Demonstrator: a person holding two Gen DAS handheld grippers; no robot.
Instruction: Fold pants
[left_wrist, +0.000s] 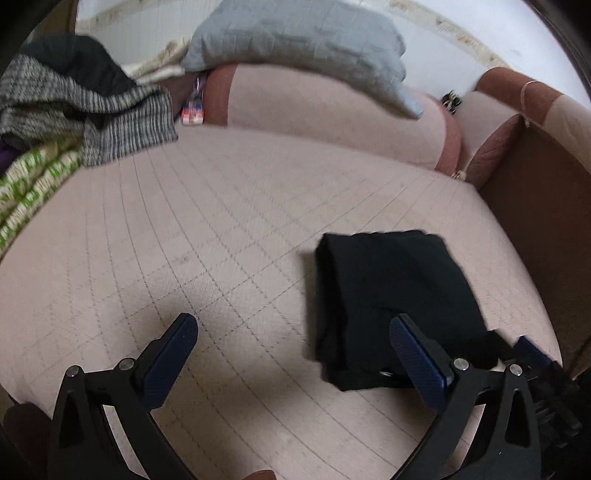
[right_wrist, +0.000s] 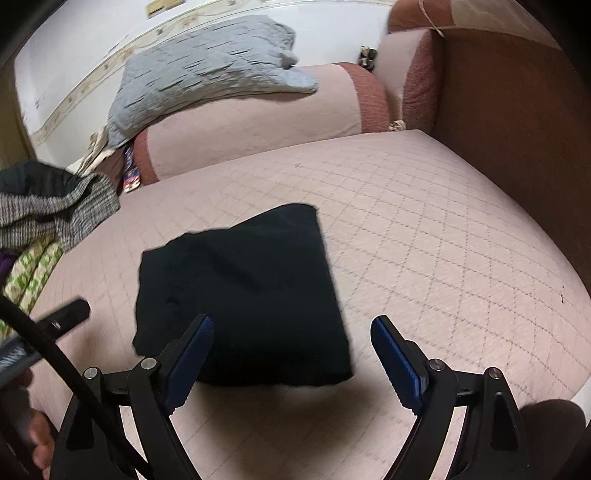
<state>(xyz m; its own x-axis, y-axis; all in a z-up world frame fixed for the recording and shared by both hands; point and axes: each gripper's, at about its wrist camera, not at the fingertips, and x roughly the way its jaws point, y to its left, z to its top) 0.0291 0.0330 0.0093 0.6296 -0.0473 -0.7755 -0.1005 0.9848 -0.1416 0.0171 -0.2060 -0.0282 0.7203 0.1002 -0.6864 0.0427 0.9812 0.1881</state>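
Black pants (left_wrist: 391, 295) lie folded into a compact rectangle on the pink quilted bed. In the right wrist view the same pants (right_wrist: 243, 291) sit just ahead of the fingers. My left gripper (left_wrist: 293, 325) is open over bare mattress, its right finger (left_wrist: 417, 354) at the near edge of the pants. My right gripper (right_wrist: 291, 328) is open too, hovering above the near edge of the bundle, nothing pinched between its blue pads. The right gripper's fingertip (left_wrist: 532, 350) peeks in at the left view's right edge.
A pile of grey knit and green-patterned clothes (left_wrist: 66, 122) lies at the left. A grey pillow (left_wrist: 303, 40) rests on pink bolsters (left_wrist: 332, 114) at the back. A brown headboard (right_wrist: 517, 129) bounds the right side. The left gripper's handle (right_wrist: 62, 314) shows at the left.
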